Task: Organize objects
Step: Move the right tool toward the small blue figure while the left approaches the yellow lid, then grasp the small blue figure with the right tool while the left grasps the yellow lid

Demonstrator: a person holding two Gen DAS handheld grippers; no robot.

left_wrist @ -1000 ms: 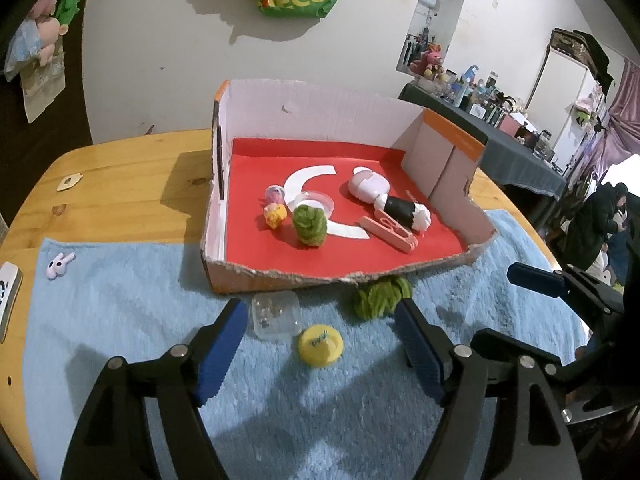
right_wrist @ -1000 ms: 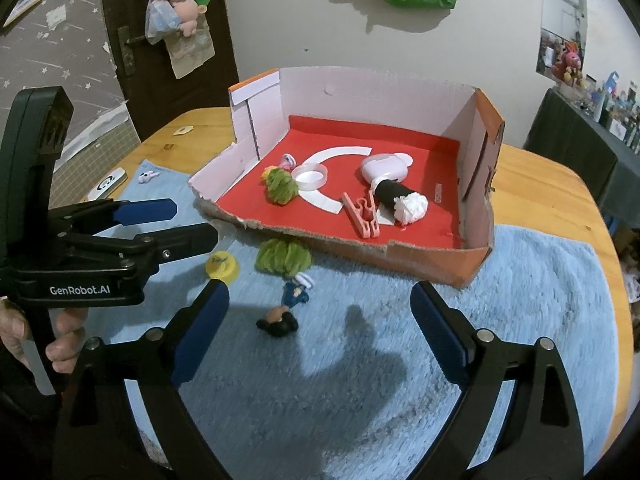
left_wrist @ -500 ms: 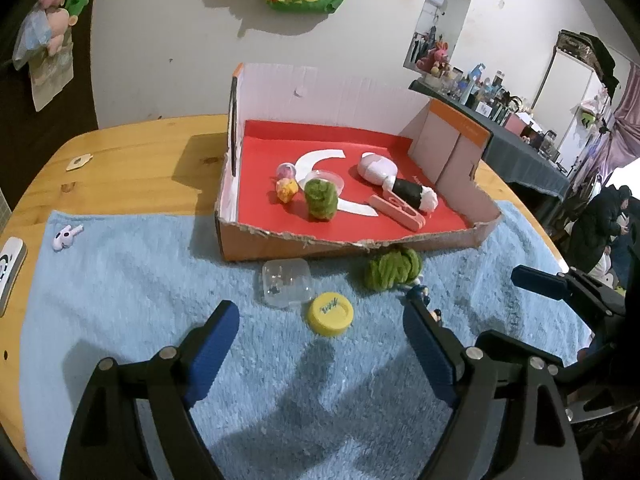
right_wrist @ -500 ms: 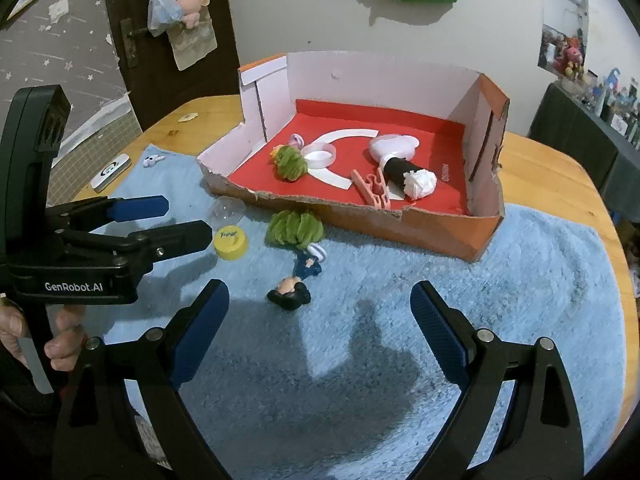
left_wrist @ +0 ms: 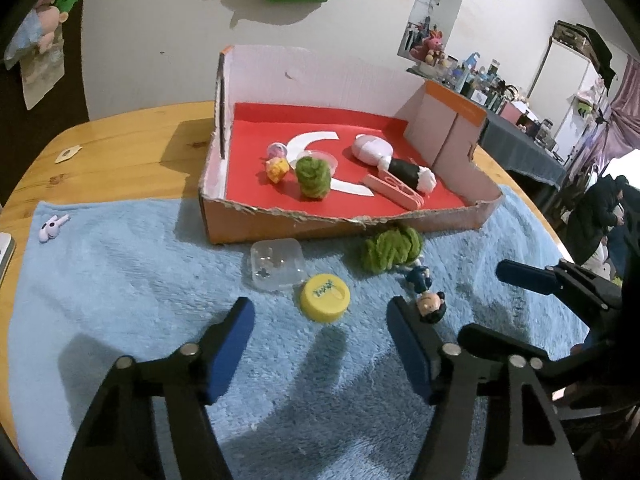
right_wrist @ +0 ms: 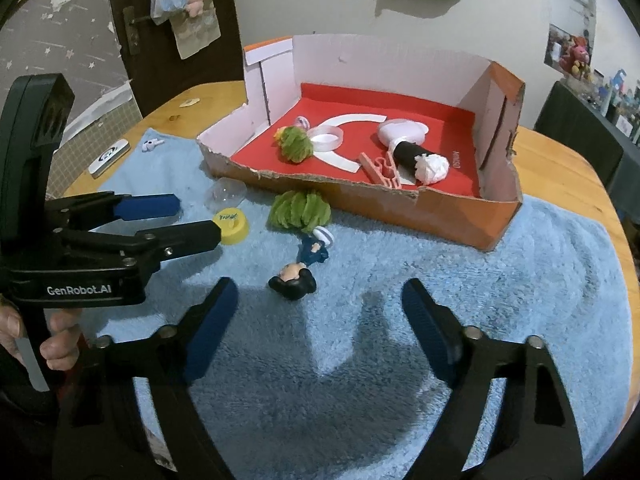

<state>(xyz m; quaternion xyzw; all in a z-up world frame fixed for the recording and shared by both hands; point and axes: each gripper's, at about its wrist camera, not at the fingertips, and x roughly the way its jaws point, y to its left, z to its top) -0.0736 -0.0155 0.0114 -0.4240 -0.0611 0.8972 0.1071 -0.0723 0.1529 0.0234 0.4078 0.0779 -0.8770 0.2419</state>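
An open cardboard box (left_wrist: pixel 280 228) (right_wrist: pixel 460 216) with a red floor holds a green yarn ball (left_wrist: pixel 313 178), a pink clip (left_wrist: pixel 394 190), a tape ring and other small items. On the blue towel (left_wrist: pixel 120 280) before it lie a yellow cap (left_wrist: pixel 325 298) (right_wrist: pixel 232 226), a clear plastic case (left_wrist: pixel 276 265), a second green yarn ball (left_wrist: pixel 392 249) (right_wrist: pixel 300 212) and a small figurine (left_wrist: pixel 426 292) (right_wrist: pixel 300 268). My left gripper (left_wrist: pixel 320 354) is open just short of the cap. My right gripper (right_wrist: pixel 316 326) is open just short of the figurine.
A white earbud (left_wrist: pixel 52 228) lies at the towel's left edge. A phone-like device (right_wrist: pixel 108 158) sits on the round wooden table (left_wrist: pixel 120 148). A dark side table with clutter (left_wrist: pixel 520 136) stands at the right. The wall is behind the box.
Both grippers have drawn back and dropped lower toward the towel. The box and loose objects now sit farther ahead. Both stay open.
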